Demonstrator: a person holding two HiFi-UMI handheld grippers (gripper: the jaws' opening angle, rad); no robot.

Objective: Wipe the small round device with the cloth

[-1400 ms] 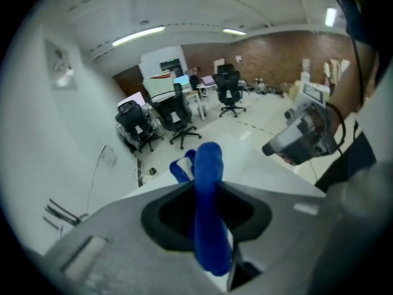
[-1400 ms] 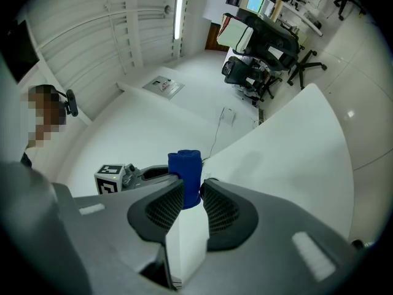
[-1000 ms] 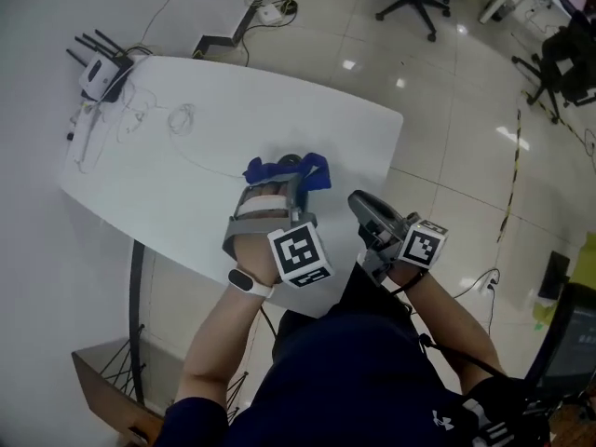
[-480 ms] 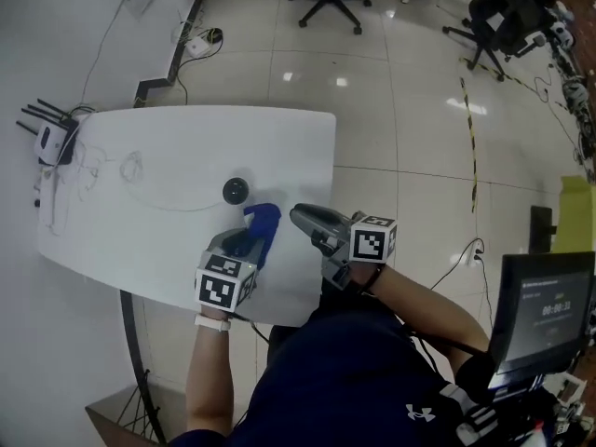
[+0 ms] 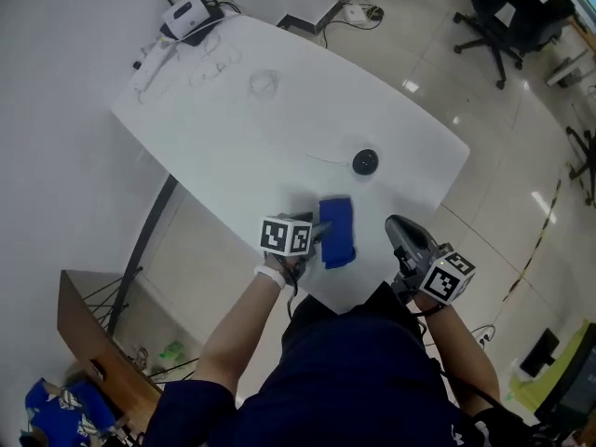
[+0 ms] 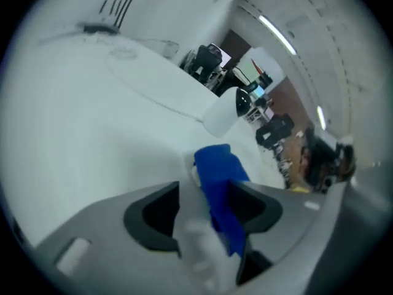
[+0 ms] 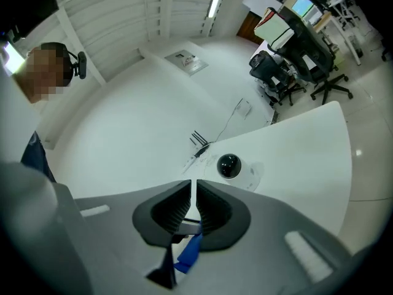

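The small round device (image 5: 365, 162), a black dome on a white body, stands uncovered on the white table (image 5: 279, 128); it also shows as the device (image 7: 229, 165) and the device (image 6: 224, 115). The blue cloth (image 5: 336, 232) lies folded near the table's front edge. My left gripper (image 5: 315, 236) is at the cloth's left end, its jaws opening, with the blue cloth (image 6: 218, 183) lying loose between them. Just off the front edge, my right gripper (image 5: 396, 223) points at the device; its jaws are closing and nearly together, with nothing between them.
A router with antennas (image 5: 191, 12) and thin cables (image 5: 265, 82) sit at the table's far end. Office chairs (image 5: 503, 17) stand on the tiled floor beyond. A wooden shelf (image 5: 93, 343) is below the table at the left.
The left gripper drew the blue cloth off the device toward the table's front edge, and the cloth now lies flat there. The right gripper stayed at the table's edge.
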